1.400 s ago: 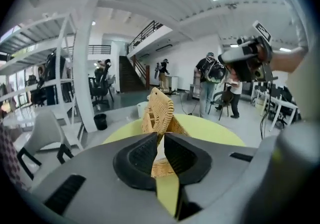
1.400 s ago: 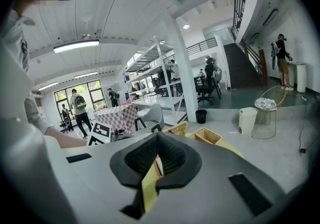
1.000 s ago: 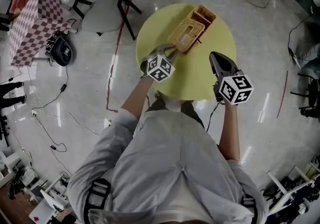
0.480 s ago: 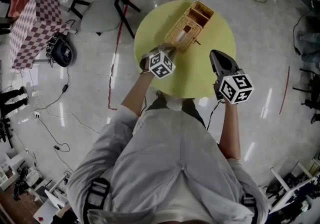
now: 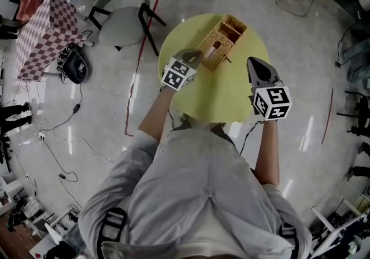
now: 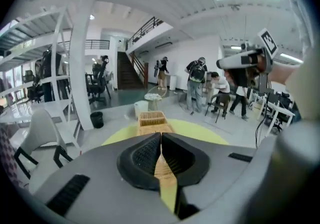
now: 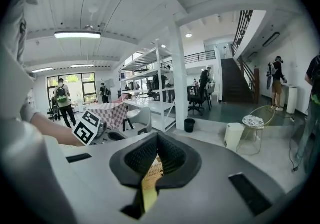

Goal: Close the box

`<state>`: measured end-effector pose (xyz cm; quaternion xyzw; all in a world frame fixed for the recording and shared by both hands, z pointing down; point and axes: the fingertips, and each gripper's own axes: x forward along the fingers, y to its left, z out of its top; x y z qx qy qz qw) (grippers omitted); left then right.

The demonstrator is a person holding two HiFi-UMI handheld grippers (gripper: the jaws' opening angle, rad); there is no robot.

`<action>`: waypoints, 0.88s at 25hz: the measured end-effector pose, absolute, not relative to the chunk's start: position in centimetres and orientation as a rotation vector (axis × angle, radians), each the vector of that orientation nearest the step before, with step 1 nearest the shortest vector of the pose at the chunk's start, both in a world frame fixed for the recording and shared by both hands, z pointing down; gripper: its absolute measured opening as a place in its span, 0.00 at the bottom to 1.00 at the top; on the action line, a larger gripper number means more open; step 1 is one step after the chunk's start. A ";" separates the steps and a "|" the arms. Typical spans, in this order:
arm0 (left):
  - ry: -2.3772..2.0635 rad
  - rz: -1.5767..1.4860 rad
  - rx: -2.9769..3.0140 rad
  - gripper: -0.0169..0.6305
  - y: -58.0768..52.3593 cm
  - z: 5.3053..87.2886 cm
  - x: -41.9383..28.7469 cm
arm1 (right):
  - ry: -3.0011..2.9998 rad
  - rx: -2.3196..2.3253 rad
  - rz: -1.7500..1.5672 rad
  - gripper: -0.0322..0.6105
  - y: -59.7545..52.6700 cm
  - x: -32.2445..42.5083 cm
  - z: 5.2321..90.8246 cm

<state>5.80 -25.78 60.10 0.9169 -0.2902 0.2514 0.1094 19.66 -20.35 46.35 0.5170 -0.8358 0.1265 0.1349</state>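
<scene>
Two grippers are noted, both with jaws pressed together. The left gripper (image 5: 193,55) is set against the near end of the wicker box (image 5: 222,41), far on the yellow table (image 5: 231,96), probably to work its lid. The right gripper (image 5: 254,62) is held clear on the right.

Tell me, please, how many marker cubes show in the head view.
2. One marker cube sits on the left gripper at the wicker box; the other on the right gripper.
</scene>
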 end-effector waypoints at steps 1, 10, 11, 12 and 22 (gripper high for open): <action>-0.876 0.687 2.706 0.08 -26.4 58.4 5.6 | -2.441 1.499 0.353 0.08 -20.7 19.6 45.4; -1.086 0.406 2.856 0.08 -29.4 44.2 3.7 | -2.500 1.515 0.141 0.08 -23.2 18.6 37.6; -1.105 0.388 2.870 0.08 -29.5 42.9 3.5 | -2.505 1.518 0.122 0.08 -23.3 18.5 36.8; -1.126 0.375 2.882 0.08 -29.4 41.8 3.3 | -2.506 1.520 0.109 0.08 -23.3 18.5 36.2; -1.231 0.331 3.027 0.08 -27.5 33.8 1.6 | -2.514 1.541 -0.017 0.08 -22.5 17.9 31.4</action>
